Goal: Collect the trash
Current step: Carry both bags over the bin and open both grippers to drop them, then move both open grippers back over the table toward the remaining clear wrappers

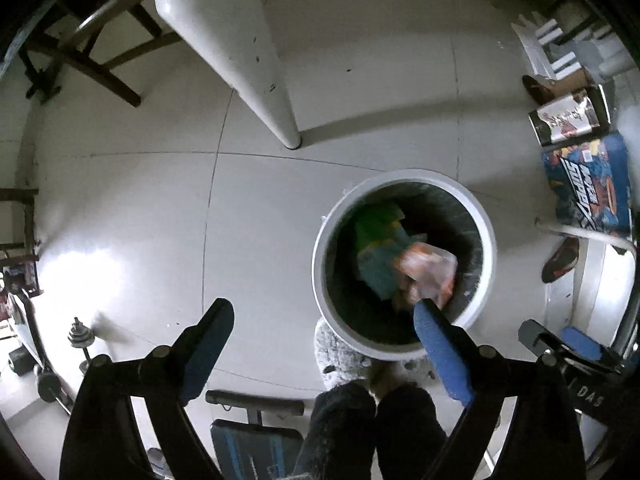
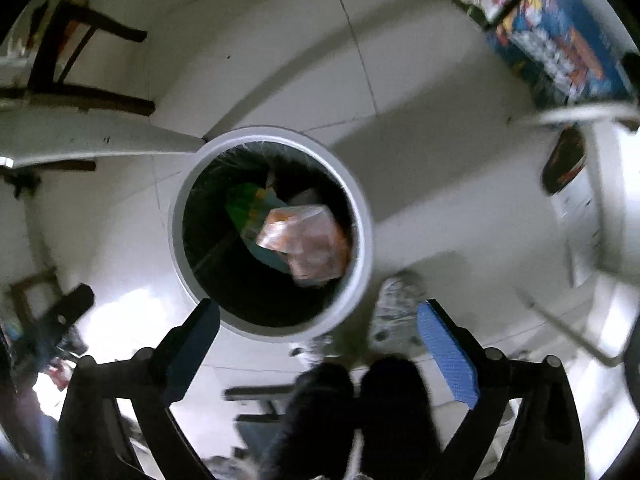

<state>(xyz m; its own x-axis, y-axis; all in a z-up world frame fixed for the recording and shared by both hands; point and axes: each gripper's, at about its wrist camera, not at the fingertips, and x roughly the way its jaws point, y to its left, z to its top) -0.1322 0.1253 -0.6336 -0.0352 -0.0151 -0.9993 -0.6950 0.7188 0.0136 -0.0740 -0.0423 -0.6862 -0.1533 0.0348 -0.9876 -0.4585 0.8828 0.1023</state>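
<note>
A round white trash bin point(image 1: 320, 264) with a dark liner stands on the pale tiled floor. Inside it lie a green-and-blue wrapper point(image 1: 380, 240) and an orange translucent plastic packet point(image 1: 430, 266). My left gripper point(image 1: 322, 312) hangs above the bin's near-left rim, jaws wide apart and nothing between them. In the right wrist view the same bin point(image 2: 362, 216) sits just ahead of my right gripper point(image 2: 318, 310), which is open and empty. There the orange packet point(image 2: 308, 240) lies over the green wrapper point(image 2: 244, 204). The right gripper's frame point(image 1: 560, 344) shows at the left view's right edge.
A white table leg point(image 1: 276, 112) stands on the floor behind the bin. Dark wooden chair legs point(image 1: 88, 60) are at the far left. Colourful boxes point(image 1: 588, 184) and a shoe point(image 1: 560, 260) lie at the right. A person's dark furry slippers point(image 1: 372, 420) and a grey fluffy thing point(image 1: 340, 352) are below me.
</note>
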